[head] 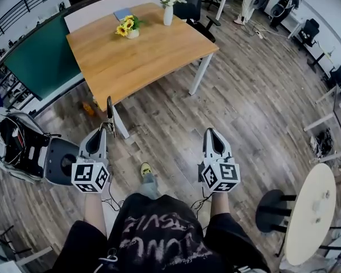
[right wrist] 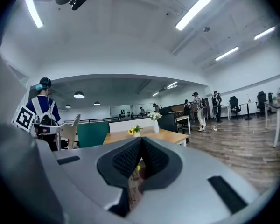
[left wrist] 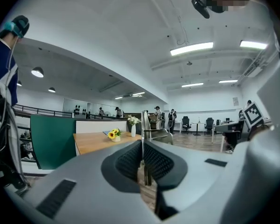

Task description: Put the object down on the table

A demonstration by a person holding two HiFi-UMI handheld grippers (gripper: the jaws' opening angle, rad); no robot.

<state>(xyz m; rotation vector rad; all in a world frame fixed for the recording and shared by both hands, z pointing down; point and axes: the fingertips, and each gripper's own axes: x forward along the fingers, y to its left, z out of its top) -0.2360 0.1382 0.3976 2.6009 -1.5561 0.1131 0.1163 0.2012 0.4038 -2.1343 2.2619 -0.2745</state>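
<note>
**Step in hand:** carry the object to the counter point(head: 148, 58) and set it down.

**Present state:** the left tool point(head: 105, 127) is clamped on a thin, flat metal object point(head: 108, 110) (its exact kind cannot be told). The object stands upright out of the jaws, short of the counter's near corner and above the wooden floor. The right tool point(head: 212, 131) is closed with nothing between its jaws. It hangs beside the left tool, also short of the counter.

**Procedure, as judged:**
1. Bring the left tool over the bare near half of the counter. The sunflower pot point(head: 129, 28), the white vase point(head: 168, 11) and the blue booklet point(head: 123, 13) stand along the counter's far edge, so stay well apart from them.
2. Tilt the tool so that the object lies flat. A thin piece released on end will likely topple.
3. Lower until the object touches the counter, then open the jaws.
4. Hold the right tool off the counter's edge.
</note>
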